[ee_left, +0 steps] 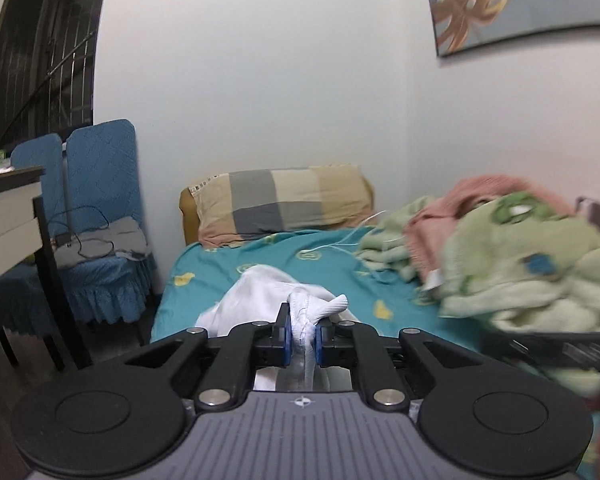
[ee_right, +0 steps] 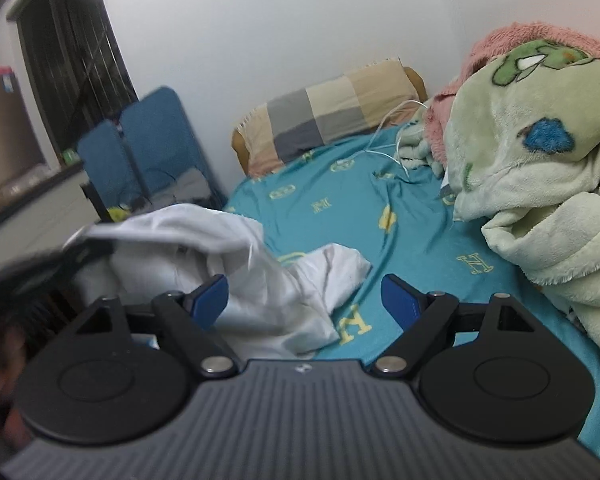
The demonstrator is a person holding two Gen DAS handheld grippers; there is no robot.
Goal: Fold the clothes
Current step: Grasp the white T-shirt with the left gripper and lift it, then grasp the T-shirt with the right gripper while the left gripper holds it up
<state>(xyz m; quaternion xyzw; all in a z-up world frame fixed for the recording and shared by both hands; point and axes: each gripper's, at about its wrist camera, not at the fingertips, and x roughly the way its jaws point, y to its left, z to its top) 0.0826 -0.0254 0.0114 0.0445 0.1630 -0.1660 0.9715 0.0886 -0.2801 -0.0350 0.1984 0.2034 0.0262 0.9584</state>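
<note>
1. White garment (ee_left: 260,296): bunched on the teal bed sheet (ee_left: 340,264), near the bed's left edge, with one gathered fold raised off the sheet.
2. Left tool (ee_left: 302,330): blue pads closed together on that gathered fold; cloth pinched between them, spilling forward and drooping to the sheet beyond the tips.
3. Right tool (ee_right: 304,300): spread wide apart, gripping nothing; left finger (ee_right: 212,294) over the garment's nearer portion, right finger over bare sheet.
4. Same garment in the right wrist view (ee_right: 236,264): lying directly ahead of and partly between the spread fingers, one loose corner reaching toward the middle of the bed.
5. Green fleece blanket (ee_right: 540,184) over a pink one (ee_right: 512,40): heaped along the wall side of the bed, well apart from the garment.
6. Checked pillow (ee_left: 276,204): at the head of the bed against the wall; white cable (ee_right: 384,148) trailing between pillow and blankets.
7. Blue-covered chairs (ee_left: 96,216): beside the bed, left of the garment.
8. Hard to make out: garment type not identifiable; lower part hidden behind both tool bodies; dark blurred shapes at the left edge of the right wrist view and the right edge of the left wrist view.
</note>
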